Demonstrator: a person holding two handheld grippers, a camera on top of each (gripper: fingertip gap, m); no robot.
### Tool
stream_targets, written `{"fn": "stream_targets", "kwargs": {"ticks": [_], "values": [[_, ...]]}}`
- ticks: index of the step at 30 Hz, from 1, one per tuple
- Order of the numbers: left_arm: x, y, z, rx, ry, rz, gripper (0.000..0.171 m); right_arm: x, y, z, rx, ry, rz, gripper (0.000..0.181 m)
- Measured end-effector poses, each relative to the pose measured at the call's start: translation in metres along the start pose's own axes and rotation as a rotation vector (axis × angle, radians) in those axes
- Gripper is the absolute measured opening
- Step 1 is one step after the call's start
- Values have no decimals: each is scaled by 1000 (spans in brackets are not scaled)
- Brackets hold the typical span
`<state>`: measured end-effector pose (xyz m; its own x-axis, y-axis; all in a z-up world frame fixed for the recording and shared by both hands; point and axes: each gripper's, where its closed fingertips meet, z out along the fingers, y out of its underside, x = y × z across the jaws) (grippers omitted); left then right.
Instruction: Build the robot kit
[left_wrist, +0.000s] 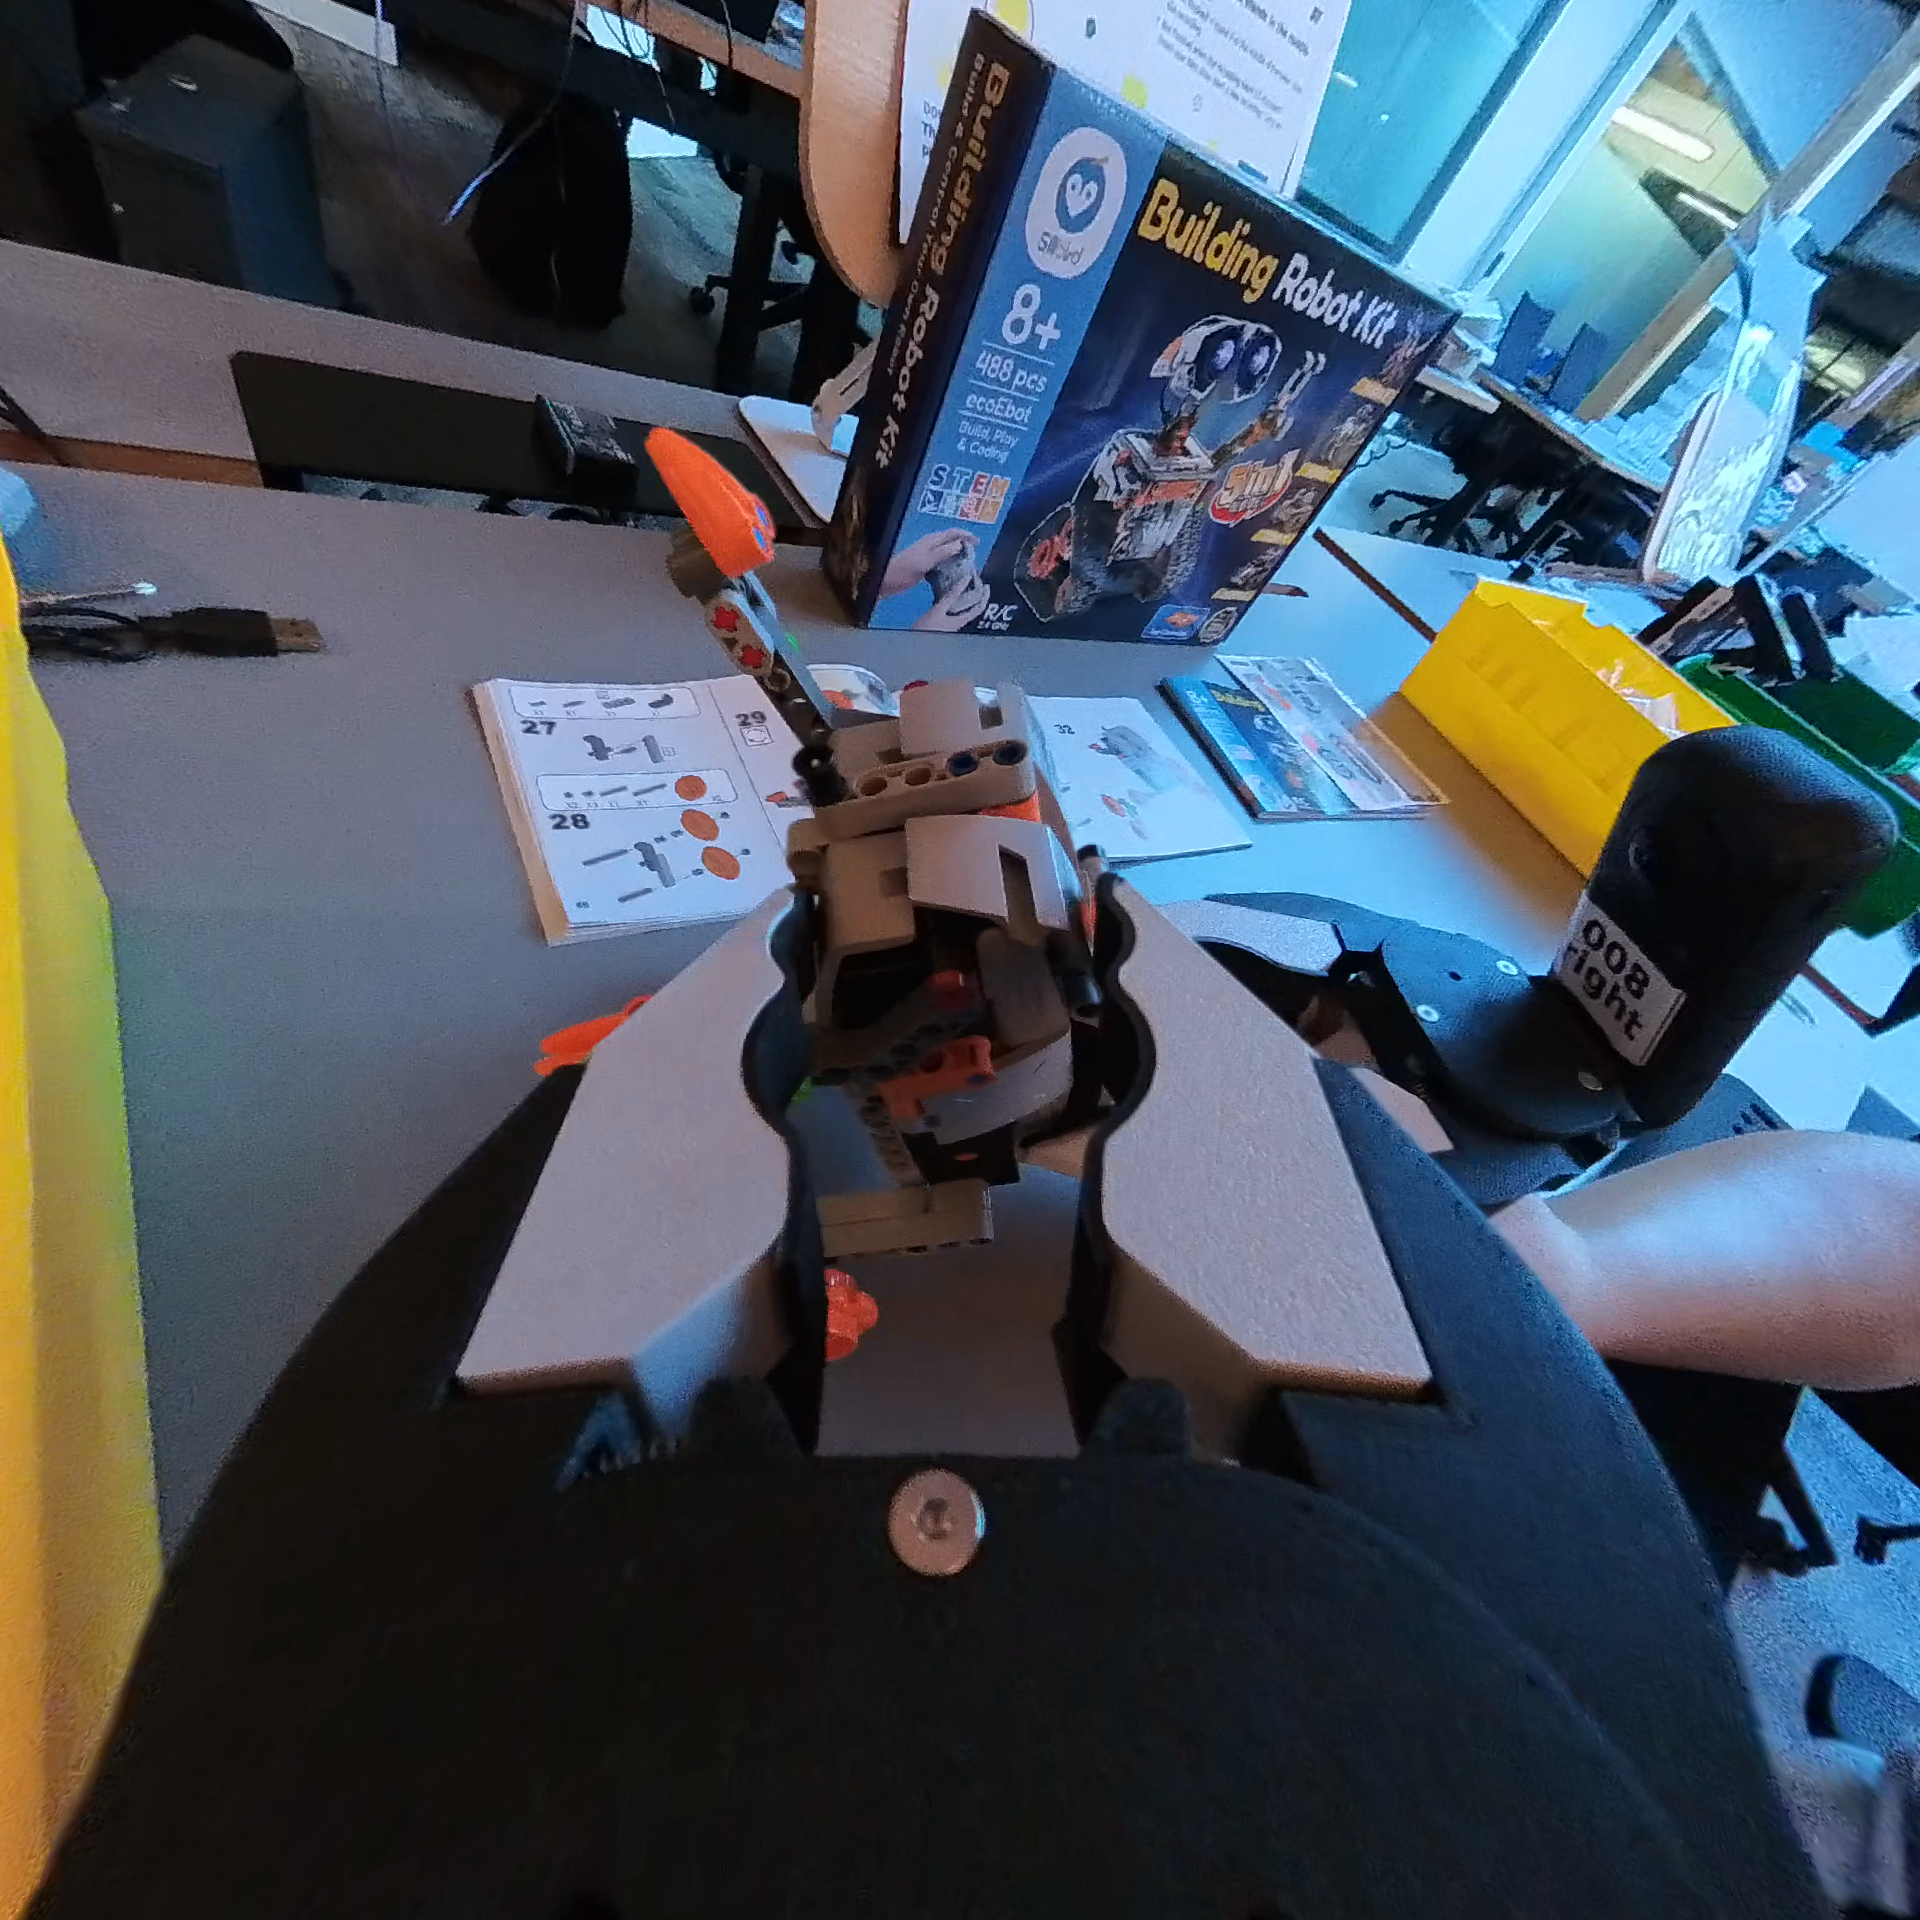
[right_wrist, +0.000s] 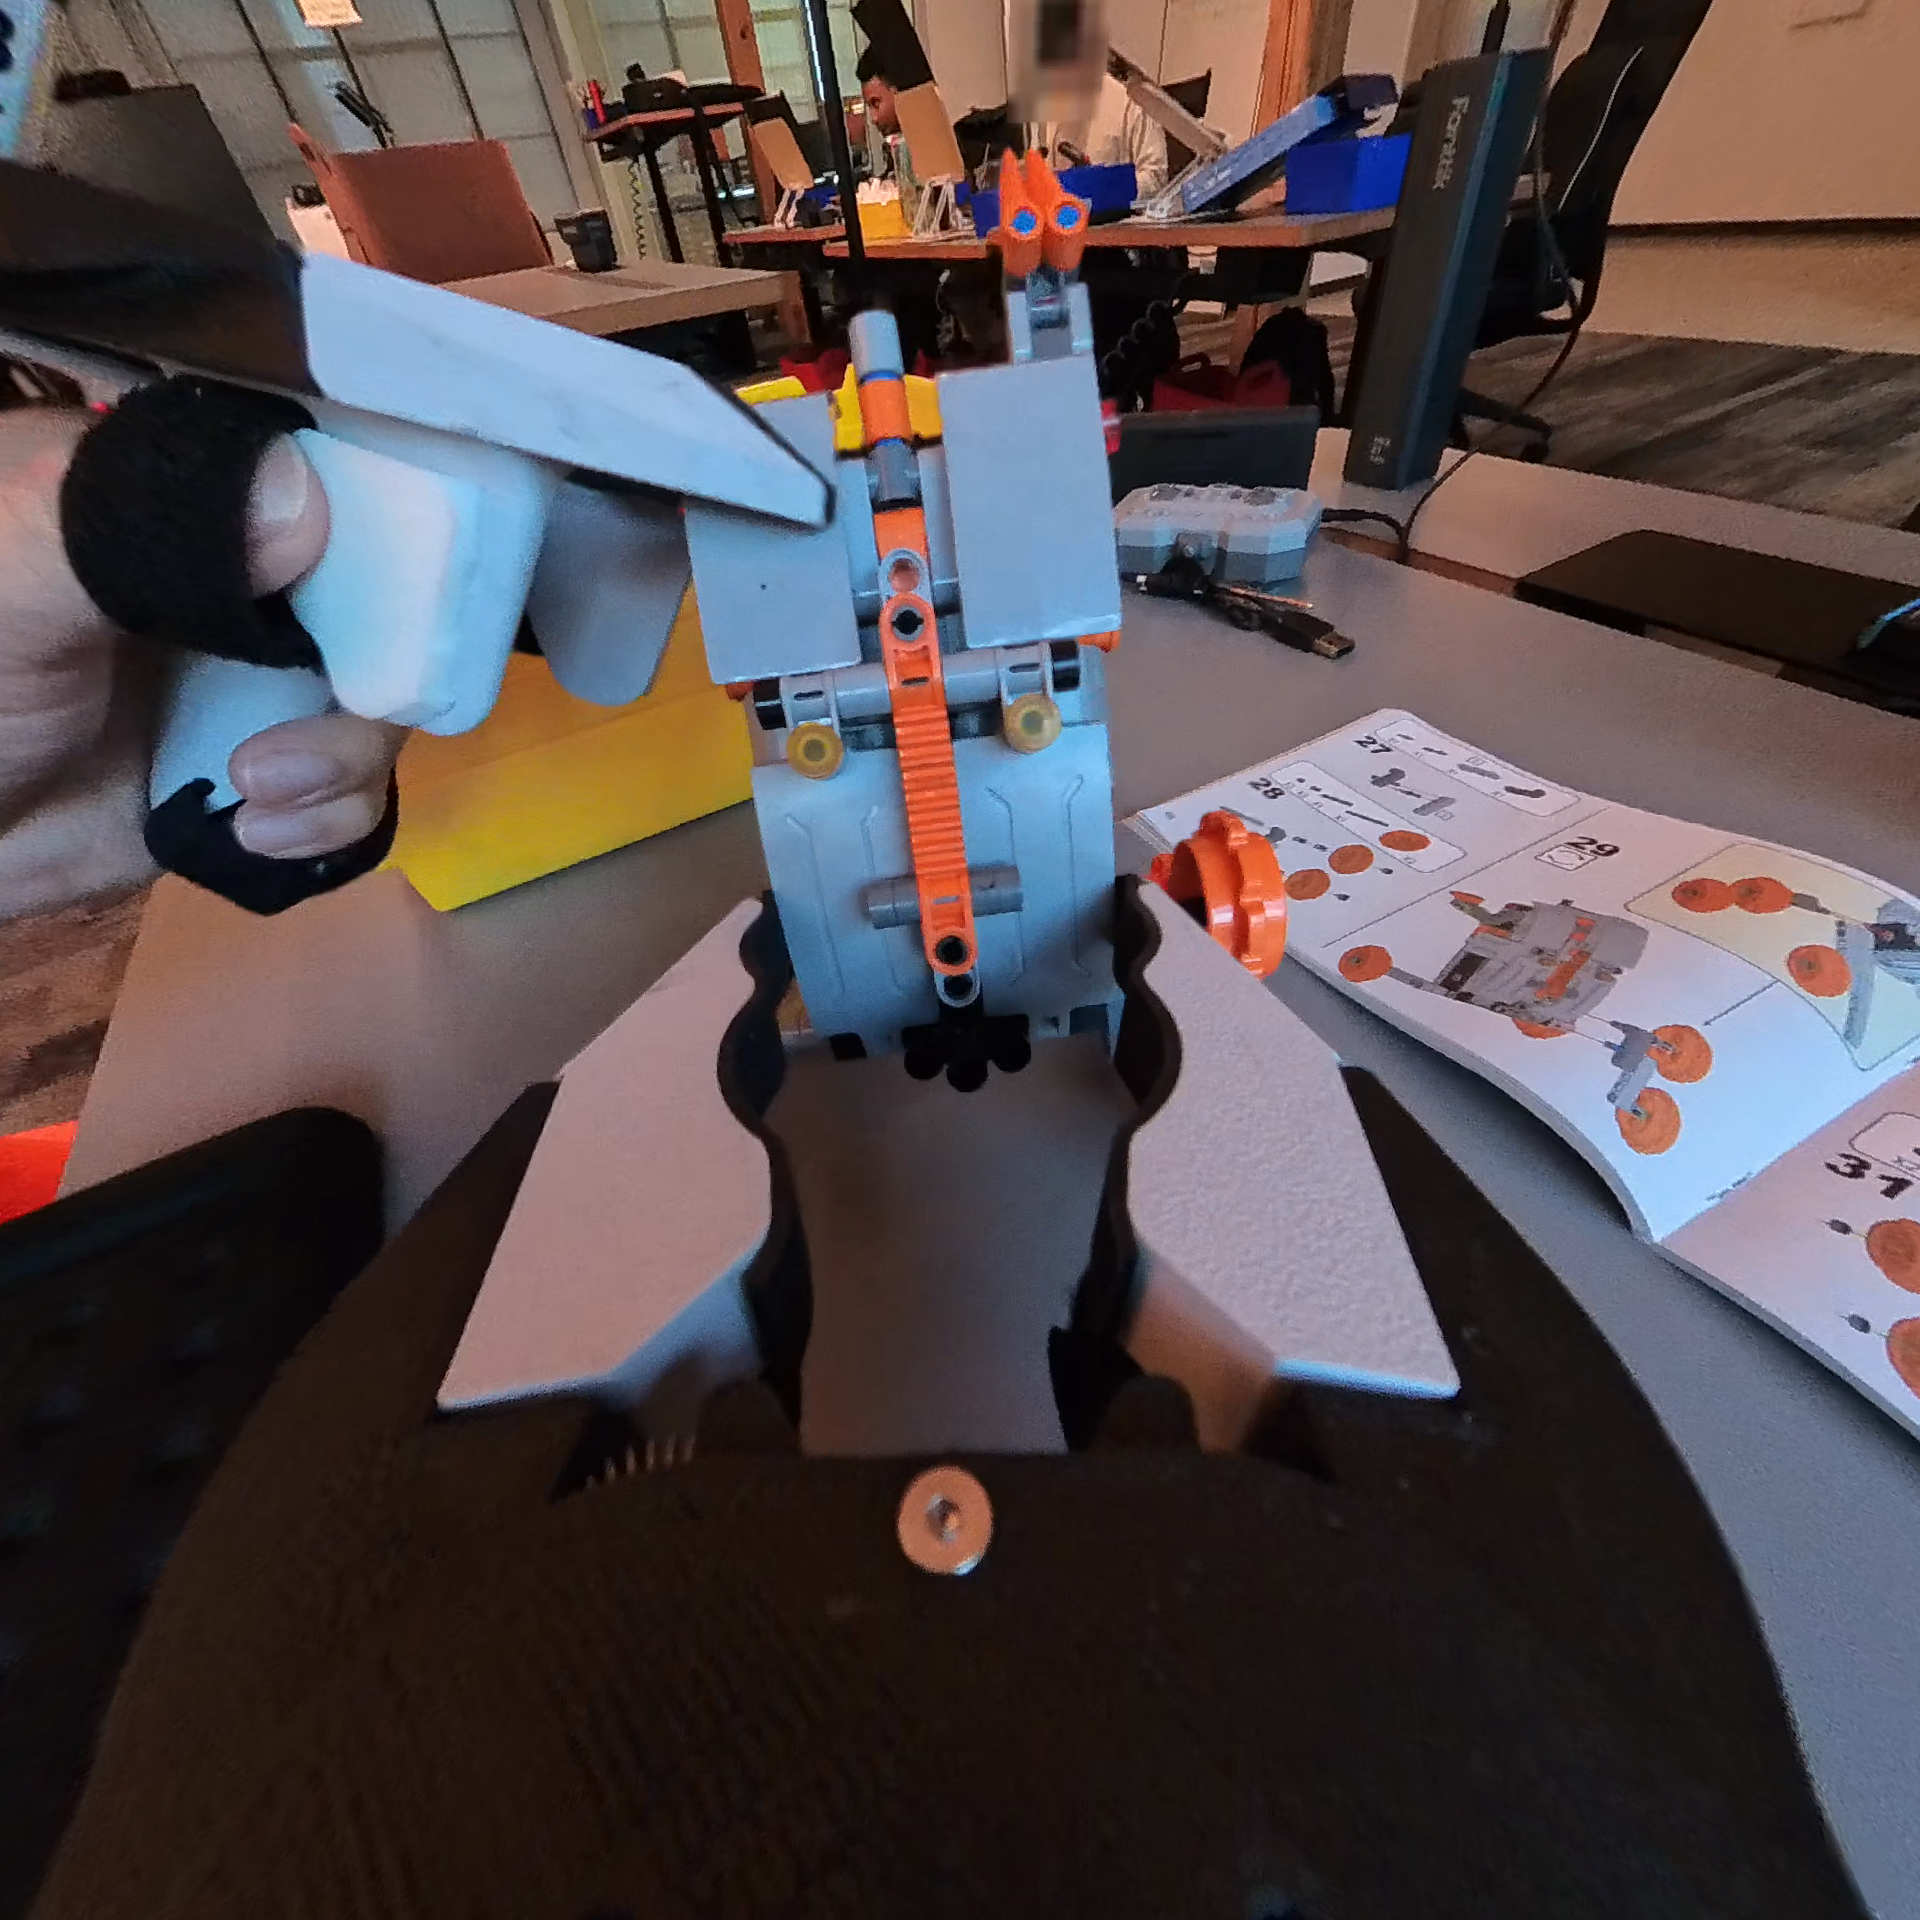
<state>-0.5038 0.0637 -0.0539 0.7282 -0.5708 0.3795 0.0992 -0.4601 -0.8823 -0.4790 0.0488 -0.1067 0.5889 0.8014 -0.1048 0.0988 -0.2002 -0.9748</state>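
A grey and orange brick-built robot model (left_wrist: 935, 894) is held between both grippers above the grey table (left_wrist: 312, 831). My left gripper (left_wrist: 951, 935) is shut on the model's body; an arm with an orange claw (left_wrist: 712, 504) sticks up from it. In the right wrist view my right gripper (right_wrist: 945, 935) is shut on the lower grey block of the model (right_wrist: 935, 810). A finger of the left gripper (right_wrist: 540, 405) reaches in from the upper left and touches the model's top. An orange wheel (right_wrist: 1236, 894) sits by my right finger.
An open instruction booklet (left_wrist: 644, 800) lies on the table, also in the right wrist view (right_wrist: 1558, 935). The kit box (left_wrist: 1122, 395) stands behind it. A yellow bin (left_wrist: 1538, 707), a USB cable (left_wrist: 208, 629) and a grey battery box (right_wrist: 1216, 530) are nearby. The gap from one gripper's tips to the other's is roughly 7 cm.
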Motion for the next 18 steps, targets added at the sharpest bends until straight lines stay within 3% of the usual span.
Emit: {"fn": "stream_targets", "kwargs": {"ticks": [5, 9, 15, 18], "values": [[3, -8, -11, 53, -43, 7, 61, 1, -6, -25, 25, -40, -43, 64], [13, -14, -42, 123, -72, -4, 64, -1, -45, -79, 244, -154, -98, 71], [18, -23, -99, 113, -119, 61, 63, 91, -44, -144, 222, 142, -289, 66], [11, -31, -121, 96, -157, 122, 62, 150, -40, -165, 145, 361, -268, 63]]}}
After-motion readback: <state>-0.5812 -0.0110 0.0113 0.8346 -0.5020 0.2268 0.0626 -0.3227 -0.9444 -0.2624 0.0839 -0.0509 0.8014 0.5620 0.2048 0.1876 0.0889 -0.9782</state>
